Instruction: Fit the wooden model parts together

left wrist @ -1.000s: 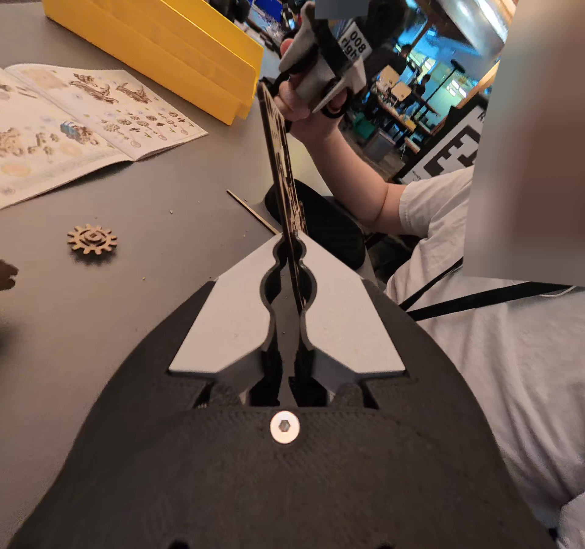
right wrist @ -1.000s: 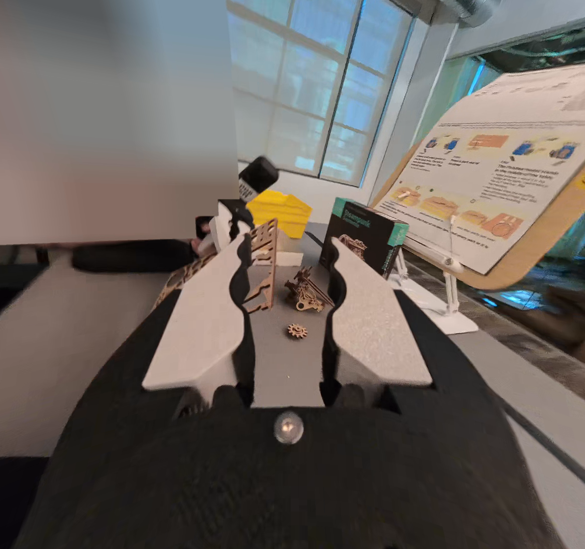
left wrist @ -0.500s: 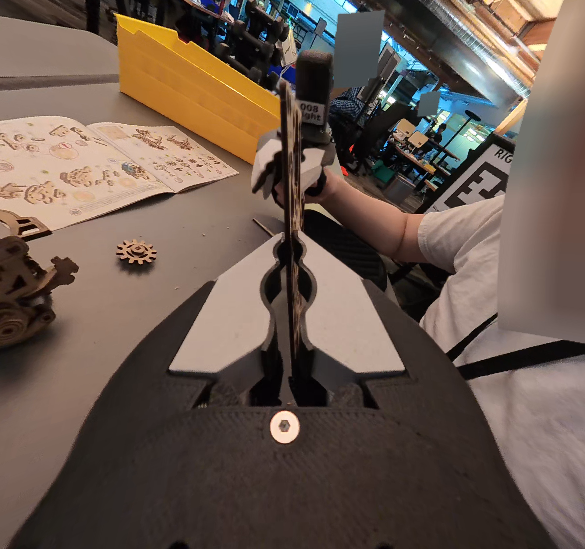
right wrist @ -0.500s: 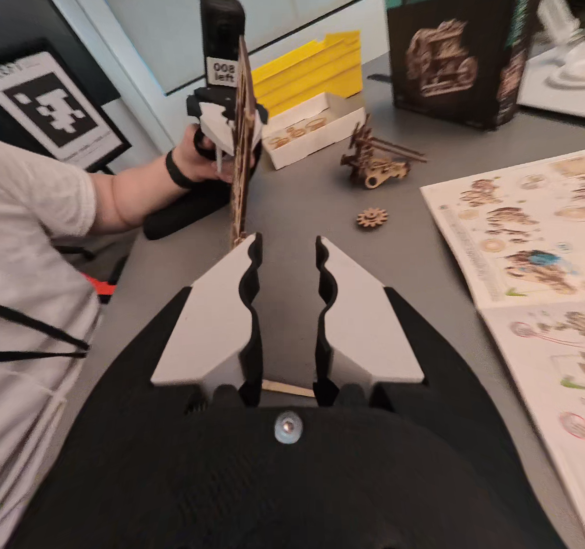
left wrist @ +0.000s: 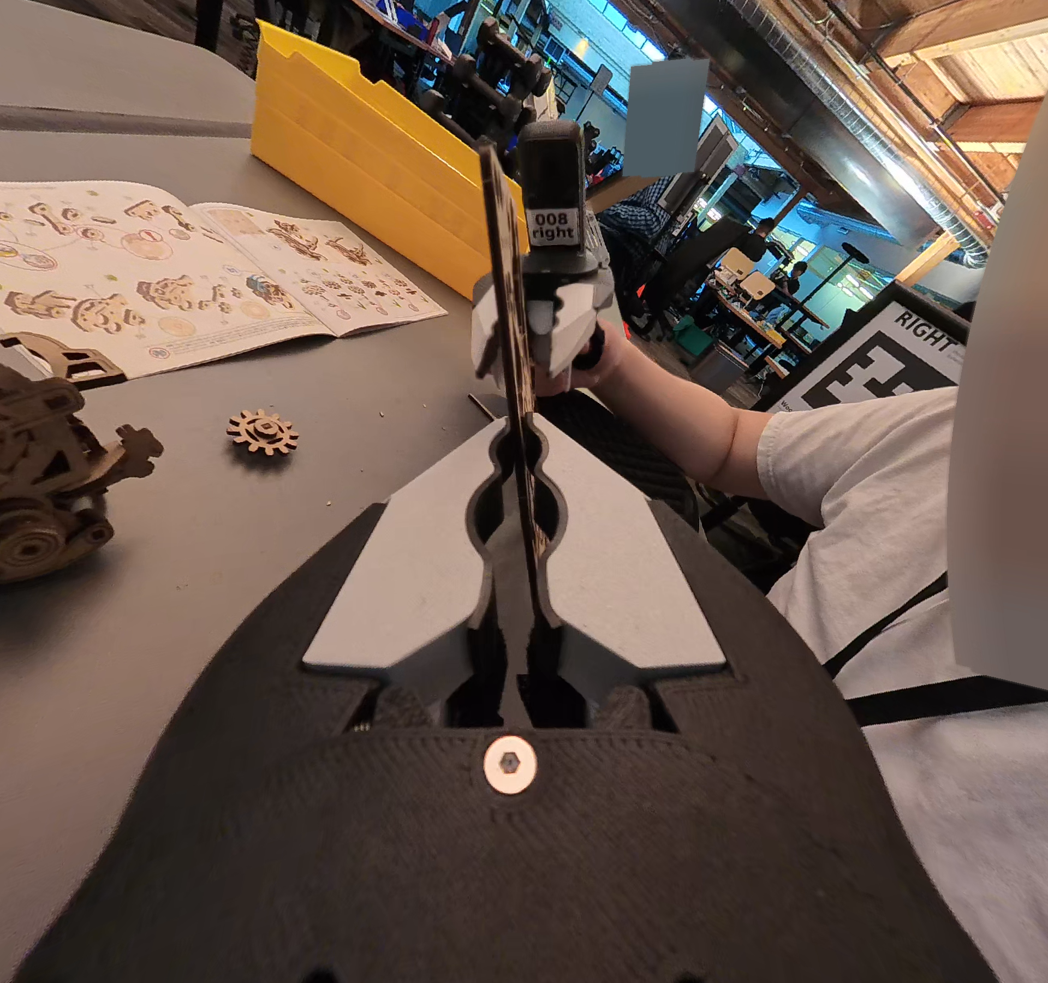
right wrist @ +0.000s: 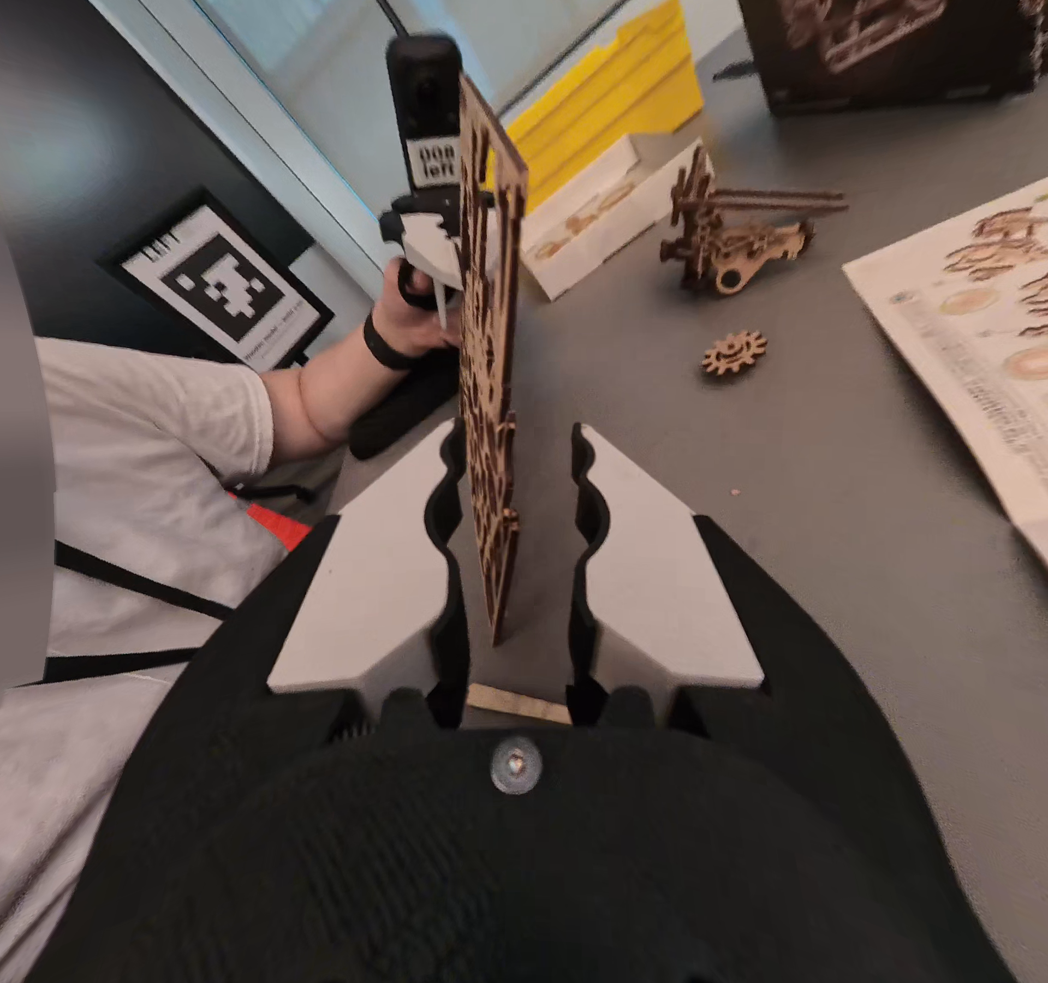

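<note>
Two grippers face each other over the grey surface [left wrist: 351, 502]. The left gripper [left wrist: 517, 445] has its fingers [left wrist: 419, 564] clenched on a thin wooden parts sheet [left wrist: 510, 298], which stands on edge and runs away from the camera toward the right gripper [left wrist: 544, 326] beyond it. In the right wrist view the same wooden parts sheet [right wrist: 490, 366], cut through with many part outlines, reaches into the gap of the right gripper [right wrist: 513, 445], whose fingers [right wrist: 641, 576] are spread wide and released; the sheet sits nearer the left finger, and whether it touches that finger cannot be told. The left gripper [right wrist: 436, 241] holds the sheet's far end. On the surface lie a loose wooden gear [left wrist: 262, 432], a partly built wooden model [left wrist: 45, 479] at the left edge of the left wrist view, an open instruction booklet [left wrist: 187, 269] and, farther off, a yellow bin [left wrist: 363, 162]. The right wrist view also shows the gear [right wrist: 734, 352], the model [right wrist: 731, 241], a white tray [right wrist: 590, 218] beside the yellow bin [right wrist: 618, 94], a dark product box [right wrist: 884, 14] at far right, and a thin wooden stick [right wrist: 519, 703] lying just under the gripper body.
</note>
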